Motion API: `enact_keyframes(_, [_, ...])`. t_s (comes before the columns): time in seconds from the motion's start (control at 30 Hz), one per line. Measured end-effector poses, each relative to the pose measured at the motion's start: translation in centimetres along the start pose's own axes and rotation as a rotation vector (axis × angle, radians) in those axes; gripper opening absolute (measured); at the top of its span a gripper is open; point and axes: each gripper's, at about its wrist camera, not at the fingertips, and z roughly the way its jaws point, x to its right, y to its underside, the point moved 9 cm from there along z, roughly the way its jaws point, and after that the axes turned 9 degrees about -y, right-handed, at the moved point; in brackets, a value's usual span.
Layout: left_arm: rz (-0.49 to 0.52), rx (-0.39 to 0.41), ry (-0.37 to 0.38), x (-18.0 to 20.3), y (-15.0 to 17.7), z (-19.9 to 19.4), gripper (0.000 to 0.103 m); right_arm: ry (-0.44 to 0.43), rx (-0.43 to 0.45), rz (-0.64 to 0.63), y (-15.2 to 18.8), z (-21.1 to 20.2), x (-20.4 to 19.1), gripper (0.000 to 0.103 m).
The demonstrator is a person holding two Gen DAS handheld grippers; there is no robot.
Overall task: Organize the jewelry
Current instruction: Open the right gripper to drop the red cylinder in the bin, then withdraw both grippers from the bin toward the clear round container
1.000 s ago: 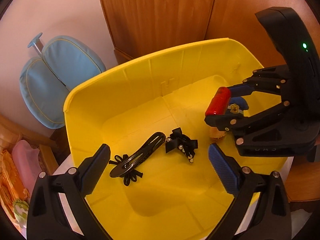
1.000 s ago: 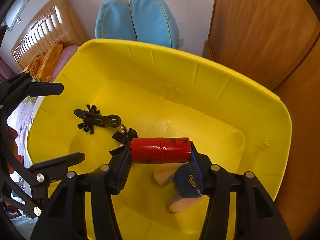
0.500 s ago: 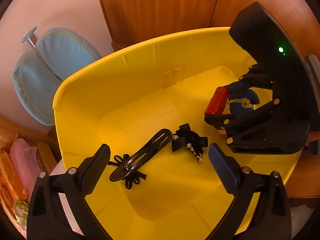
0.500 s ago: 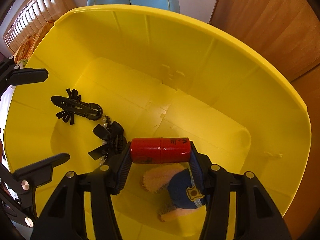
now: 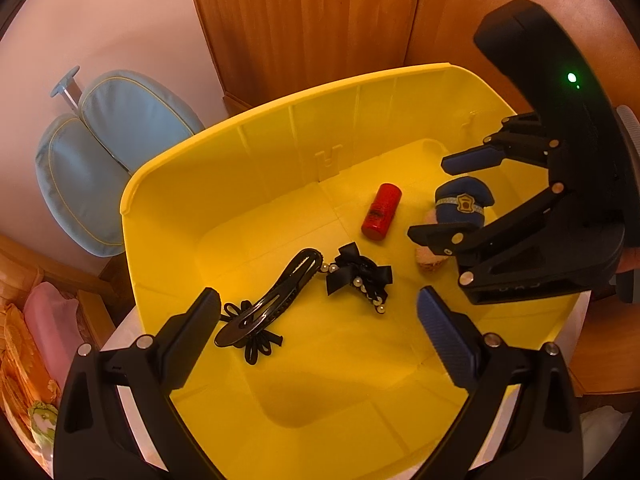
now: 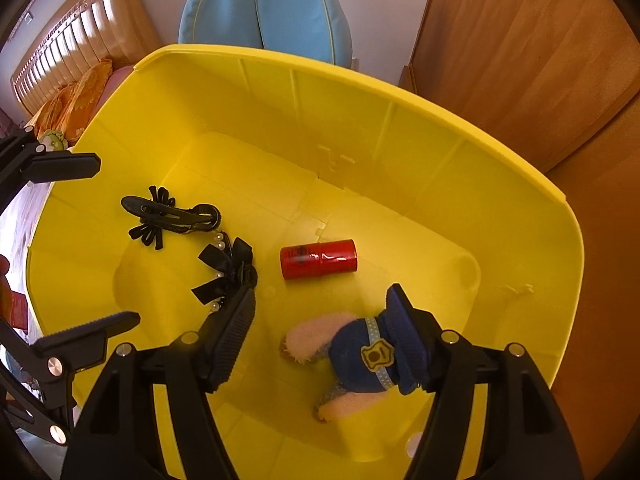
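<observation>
Right claw (image 6: pixel 324 312): jaws have just been opening and are standing wide, nothing being pressed between the pads; the stuffed toy (image 6: pixel 360 354) is lying beneath and between them, not gripped. Left claw (image 5: pixel 318 314): released, being held over the near end of the yellow bin (image 5: pixel 248 152), nothing between its fingers.

Red tube (image 6: pixel 319 259): lying on its side on the bin floor, apart from both claws, between the bow clip and the toy. Judged light, rigid and glossy, so slippery and prone to rolling; best taken across the middle of the barrel, pads square to its length.

Long hair clip (image 5: pixel 272 300): black, flat, with a ribbon bow at one end, lying near the left wall. Judged thin and springy; likely to be hard to lift off the floor, so the raised ribbon end is being favoured as the hold.

Bow clip (image 5: pixel 360 276): black ribbon with small pearl beads, just beside the long clip's tip. Judged soft in the loops and fragile at the beads; the centre knot is being recommended as the hold.

Stuffed toy: plush, blue cap, soft and compressible, easily held anywhere.
</observation>
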Motion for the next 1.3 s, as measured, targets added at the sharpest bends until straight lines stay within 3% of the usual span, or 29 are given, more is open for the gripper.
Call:
enact_keyframes(0.17, [-0.03, 0.037, 0.005, -0.1, 0.9, -2.1, 0.096, 0.004, 0.071, 0.013, 0.9, -2.7, -0.4, 0.092])
enact_keyframes(0.4, [-0.131, 0.094, -0.017, -1.1, 4.0, -5.8, 0.096, -0.069, 0.23, 0.042, 0.5, -6.4, -2.3, 0.095])
enact_keyframes(0.63, [-0.26, 0.089, -0.103, -3.6, 10.2, -9.0, 0.096, -0.236, 0.38, 0.033, 1.0, -9.2, -7.6, 0.097])
enact_keyframes(1.03, [-0.575, 0.028, -0.199, -10.8, 22.5, -10.8, 0.096, -0.414, 0.421, -0.262, 1.4, -10.6, -21.6, 0.097])
enact_keyframes(1.17, [-0.609, -0.002, -0.223, -13.2, 25.3, -10.2, 0.096, -0.442, 0.378, -0.359, 2.1, -9.0, -26.1, 0.097])
enact_keyframes(1.3, [-0.606, -0.019, -0.239, -15.4, 27.3, -9.4, 0.096, -0.457, 0.32, -0.376, 2.4, -6.6, -29.7, 0.097])
